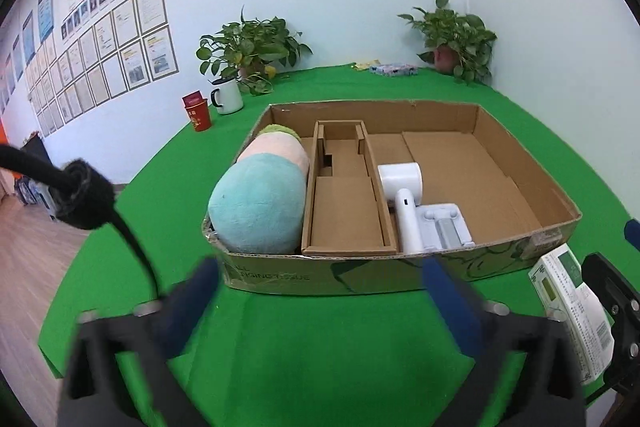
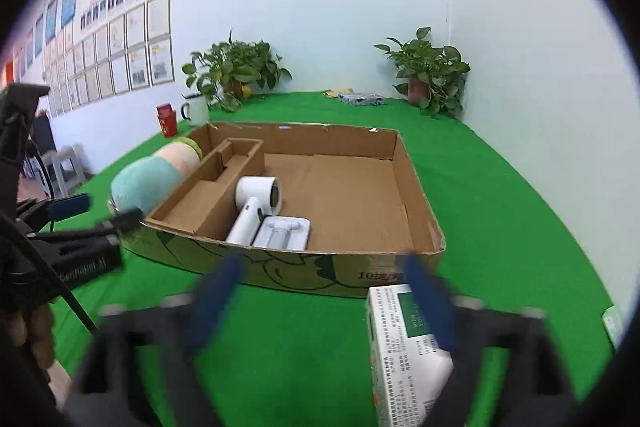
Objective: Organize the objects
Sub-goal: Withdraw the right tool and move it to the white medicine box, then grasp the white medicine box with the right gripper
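Observation:
A shallow cardboard box (image 1: 520,163) (image 2: 416,195) sits on the green table. It holds a pastel plush roll (image 1: 260,203) (image 2: 152,179) at its left, a cardboard insert (image 1: 344,211), a white hair dryer (image 1: 404,195) (image 2: 256,203) and a white stand (image 1: 444,223) (image 2: 282,233). My left gripper (image 1: 320,279) is open and empty in front of the box. My right gripper (image 2: 324,279) is open, its right finger over a white and green carton (image 2: 396,355) (image 1: 568,307) lying on the table.
At the back stand two potted plants (image 1: 252,51) (image 1: 456,39), a white mug (image 1: 228,95), a red cup (image 1: 198,113) and a flat packet (image 1: 394,69). The wall runs along the left and back. Another green-white item (image 2: 612,323) lies at the right.

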{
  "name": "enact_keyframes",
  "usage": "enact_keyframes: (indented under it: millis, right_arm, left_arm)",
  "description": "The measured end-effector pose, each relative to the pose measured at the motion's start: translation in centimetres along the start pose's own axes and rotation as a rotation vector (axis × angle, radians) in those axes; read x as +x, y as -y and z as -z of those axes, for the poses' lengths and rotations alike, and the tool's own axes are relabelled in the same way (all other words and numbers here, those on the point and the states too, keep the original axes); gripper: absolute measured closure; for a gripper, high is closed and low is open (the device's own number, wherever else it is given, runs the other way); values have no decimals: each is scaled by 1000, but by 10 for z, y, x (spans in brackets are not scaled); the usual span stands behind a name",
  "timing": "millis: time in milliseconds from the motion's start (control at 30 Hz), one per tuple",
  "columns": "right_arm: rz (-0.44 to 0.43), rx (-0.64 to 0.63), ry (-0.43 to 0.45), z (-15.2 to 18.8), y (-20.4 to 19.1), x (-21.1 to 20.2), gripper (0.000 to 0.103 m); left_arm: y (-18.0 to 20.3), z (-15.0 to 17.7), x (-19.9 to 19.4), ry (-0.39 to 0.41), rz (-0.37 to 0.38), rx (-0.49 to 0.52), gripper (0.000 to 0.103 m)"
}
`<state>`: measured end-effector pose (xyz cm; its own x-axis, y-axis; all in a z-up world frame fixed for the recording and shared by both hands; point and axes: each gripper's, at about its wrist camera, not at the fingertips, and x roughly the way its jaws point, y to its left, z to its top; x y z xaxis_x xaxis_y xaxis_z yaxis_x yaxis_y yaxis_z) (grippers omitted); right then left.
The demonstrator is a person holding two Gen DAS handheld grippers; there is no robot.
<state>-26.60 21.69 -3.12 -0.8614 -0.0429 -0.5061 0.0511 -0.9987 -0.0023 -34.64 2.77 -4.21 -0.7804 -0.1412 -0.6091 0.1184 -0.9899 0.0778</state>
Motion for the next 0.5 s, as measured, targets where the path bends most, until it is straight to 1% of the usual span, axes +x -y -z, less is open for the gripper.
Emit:
enact_keyframes:
  millis: [33, 133, 300, 400, 500]
  right_arm:
    - [-10, 4, 9, 1, 1, -1, 12]
    - [-26, -30, -27, 6, 2, 5, 12]
    - [-34, -13, -75, 19, 21, 8, 12]
    - [0, -10, -176, 34, 42, 15, 12]
    - [26, 12, -264, 50, 63, 21, 12]
  left_arm:
    - [-2, 1, -1, 0, 4, 1, 1]
    - [-4, 5, 2, -24, 3, 22, 1]
    - [-13, 11, 0, -28, 44, -11, 1]
    - [-13, 20, 2, -38, 72, 1, 1]
    - [-5, 37, 9, -78, 107, 39, 1]
